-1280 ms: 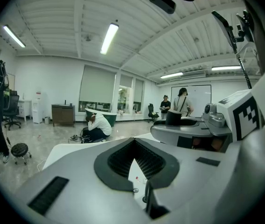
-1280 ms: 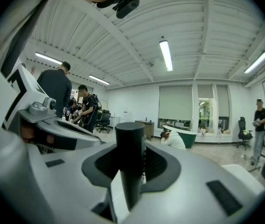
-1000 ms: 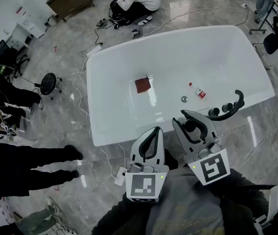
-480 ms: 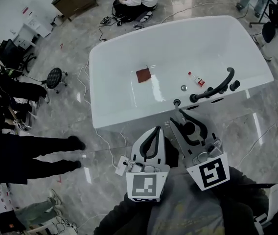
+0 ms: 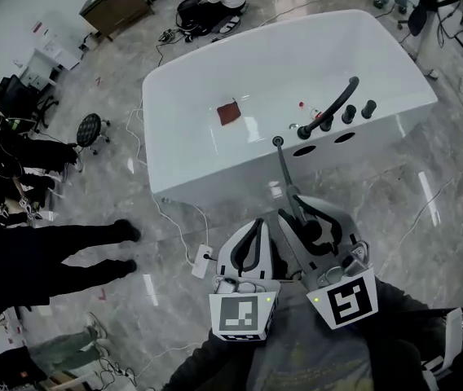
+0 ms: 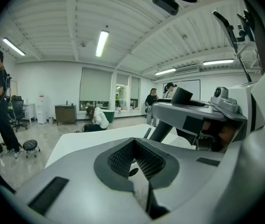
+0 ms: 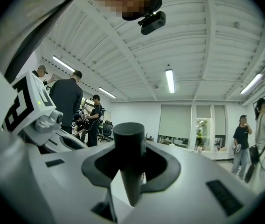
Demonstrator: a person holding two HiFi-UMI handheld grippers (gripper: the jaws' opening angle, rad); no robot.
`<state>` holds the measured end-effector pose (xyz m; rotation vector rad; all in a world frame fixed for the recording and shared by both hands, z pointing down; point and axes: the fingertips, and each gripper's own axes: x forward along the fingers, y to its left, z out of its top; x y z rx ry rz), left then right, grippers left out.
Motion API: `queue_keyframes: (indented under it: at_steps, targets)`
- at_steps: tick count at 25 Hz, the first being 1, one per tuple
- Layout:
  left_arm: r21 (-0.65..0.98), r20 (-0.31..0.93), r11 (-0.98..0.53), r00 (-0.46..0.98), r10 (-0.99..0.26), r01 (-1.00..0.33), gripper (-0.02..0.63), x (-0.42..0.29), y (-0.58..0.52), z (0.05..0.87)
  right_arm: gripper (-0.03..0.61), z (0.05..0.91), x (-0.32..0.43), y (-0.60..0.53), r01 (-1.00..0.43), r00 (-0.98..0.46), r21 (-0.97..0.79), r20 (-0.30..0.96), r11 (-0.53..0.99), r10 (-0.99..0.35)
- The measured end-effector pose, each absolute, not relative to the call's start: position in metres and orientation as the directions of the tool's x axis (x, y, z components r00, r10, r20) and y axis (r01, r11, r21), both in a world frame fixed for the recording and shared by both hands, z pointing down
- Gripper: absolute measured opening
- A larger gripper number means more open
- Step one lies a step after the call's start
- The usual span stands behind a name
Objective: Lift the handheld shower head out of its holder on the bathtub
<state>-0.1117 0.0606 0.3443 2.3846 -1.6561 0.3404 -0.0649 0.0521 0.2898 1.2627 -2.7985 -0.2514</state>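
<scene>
Right claw (image 5: 295, 206) is clamped on the dark shower head (image 5: 283, 169), held off the tub (image 5: 215, 177), its lower end hidden between the jaws. Left claw (image 5: 257, 220) is closed and empty. The bottle (image 5: 308, 108) label is unreadable.

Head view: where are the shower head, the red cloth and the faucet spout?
Shower head (image 5: 311, 229): head view, on its dark handle.
Red cloth (image 5: 229, 112): head view, on its middle.
Faucet spout (image 5: 335, 106): head view, midway along the curved black arm.
</scene>
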Motion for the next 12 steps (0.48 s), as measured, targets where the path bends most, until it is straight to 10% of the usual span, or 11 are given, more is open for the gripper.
queue_keyframes:
  at_steps: [12]
  targets:
    - [0.029, 0.251, -0.46, 0.452, -0.856, -0.887, 0.003, -0.131, 0.047, 0.329, 0.11, 0.29, -0.088, 0.053, -0.799, -0.594, 0.136, -0.023, 0.586, -0.804]
